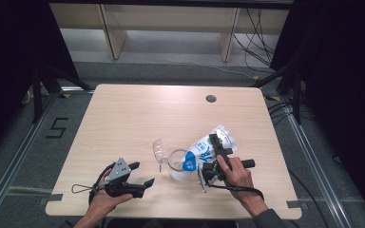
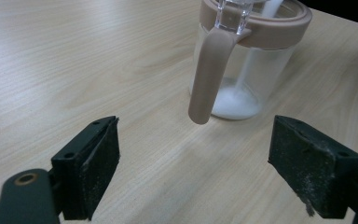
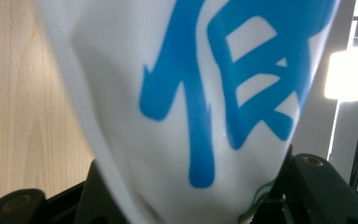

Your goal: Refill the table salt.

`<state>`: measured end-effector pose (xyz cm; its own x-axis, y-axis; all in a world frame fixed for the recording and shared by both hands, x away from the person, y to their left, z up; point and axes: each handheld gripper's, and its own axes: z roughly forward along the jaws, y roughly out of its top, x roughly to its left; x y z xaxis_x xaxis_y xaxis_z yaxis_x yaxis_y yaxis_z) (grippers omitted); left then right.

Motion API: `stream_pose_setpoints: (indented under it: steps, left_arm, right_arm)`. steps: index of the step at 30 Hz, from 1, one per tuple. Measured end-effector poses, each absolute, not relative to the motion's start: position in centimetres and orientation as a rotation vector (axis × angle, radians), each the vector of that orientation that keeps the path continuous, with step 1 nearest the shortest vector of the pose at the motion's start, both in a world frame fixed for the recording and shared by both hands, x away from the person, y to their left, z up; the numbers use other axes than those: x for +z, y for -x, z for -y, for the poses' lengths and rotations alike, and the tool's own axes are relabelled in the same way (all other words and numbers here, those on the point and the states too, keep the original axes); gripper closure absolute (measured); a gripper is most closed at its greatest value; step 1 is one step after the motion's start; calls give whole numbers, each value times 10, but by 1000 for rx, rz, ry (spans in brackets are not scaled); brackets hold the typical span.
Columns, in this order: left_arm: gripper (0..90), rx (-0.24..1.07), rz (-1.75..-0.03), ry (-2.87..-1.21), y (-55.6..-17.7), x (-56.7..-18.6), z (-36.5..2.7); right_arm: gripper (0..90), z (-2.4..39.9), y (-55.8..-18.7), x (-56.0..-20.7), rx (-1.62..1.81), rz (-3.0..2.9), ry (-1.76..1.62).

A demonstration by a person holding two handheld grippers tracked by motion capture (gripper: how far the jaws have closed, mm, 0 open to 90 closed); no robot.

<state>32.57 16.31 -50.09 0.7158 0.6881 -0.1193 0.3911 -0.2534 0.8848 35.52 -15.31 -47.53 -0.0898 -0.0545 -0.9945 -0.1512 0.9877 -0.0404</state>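
The left gripper [image 1: 140,175] rests on the pale wood-grain table [image 1: 123,114] to the left of the jar [image 1: 177,164], its jaws wide apart with nothing between them, aimed toward the jar. The jar is a clear, round container with a dusty-pink rim and a smooth pink handle [image 2: 208,74] hanging down its side; its transparent lid [image 1: 159,151] stands flipped open on the left. White granules [image 2: 235,102] lie in its bottom. Right of the jar, the right gripper [image 1: 212,154] is clamped on a soft, glossy white pouch [image 1: 214,142] with blue lettering. The pouch's long axis slants from upper right down-left, blue spout end [image 1: 188,163] over the jar's mouth.
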Motion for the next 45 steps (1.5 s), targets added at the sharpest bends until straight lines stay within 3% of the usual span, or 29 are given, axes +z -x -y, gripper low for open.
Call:
stream_pose_setpoints:
  steps: [45]
  left_arm:
    - [161, 365, -819, -1888, -326, -501, -163]
  right_arm:
    - [518, 154, -355, -474, 87, -1631, 182]
